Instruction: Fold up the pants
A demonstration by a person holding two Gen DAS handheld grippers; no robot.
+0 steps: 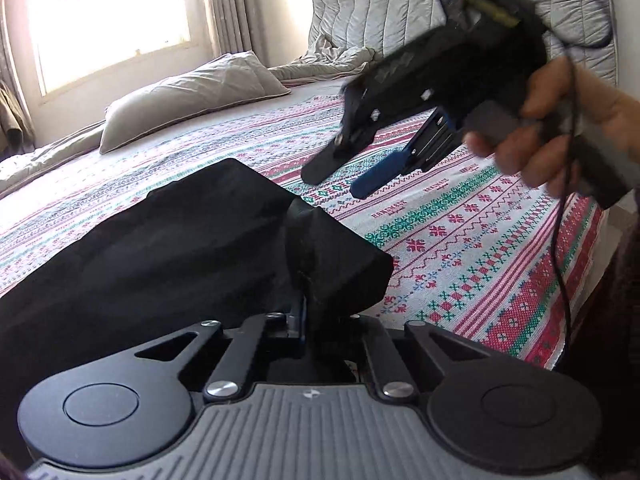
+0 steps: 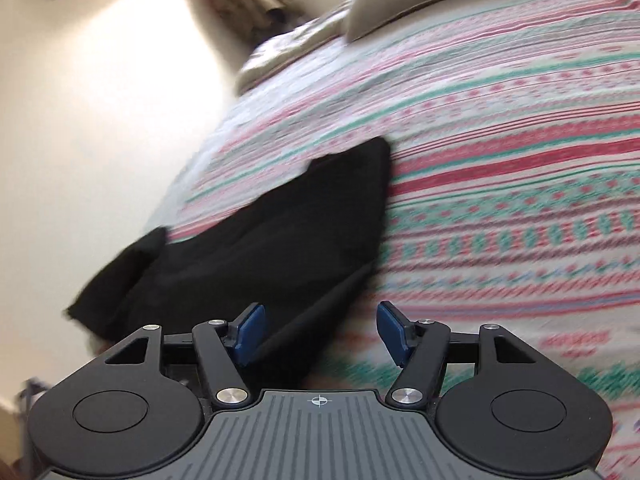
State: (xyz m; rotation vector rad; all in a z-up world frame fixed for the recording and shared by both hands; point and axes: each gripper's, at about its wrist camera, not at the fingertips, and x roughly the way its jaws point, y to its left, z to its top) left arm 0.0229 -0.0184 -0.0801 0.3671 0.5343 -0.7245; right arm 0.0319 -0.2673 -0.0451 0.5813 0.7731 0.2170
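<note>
Black pants (image 2: 256, 240), folded and bunched, long axis running along bed's (image 2: 500, 184) left edge, one end overhanging it. Your left gripper (image 1: 306, 280) clenched on pants' near fold. Your right gripper (image 2: 320, 330) released, holding nothing, above bedspread.

Daylight floods through a blown-out window (image 1: 108, 20) in the left wrist view, its panes washed to pure white. The right gripper (image 1: 340, 178) and the hand (image 1: 560, 120) holding it smear with motion blur. In the right wrist view, the striped bedspread (image 2: 520, 160) streaks with blur, and glare whitens the wall (image 2: 100, 100). Fisheye distortion bends both frames' edges, corners darkening.
</note>
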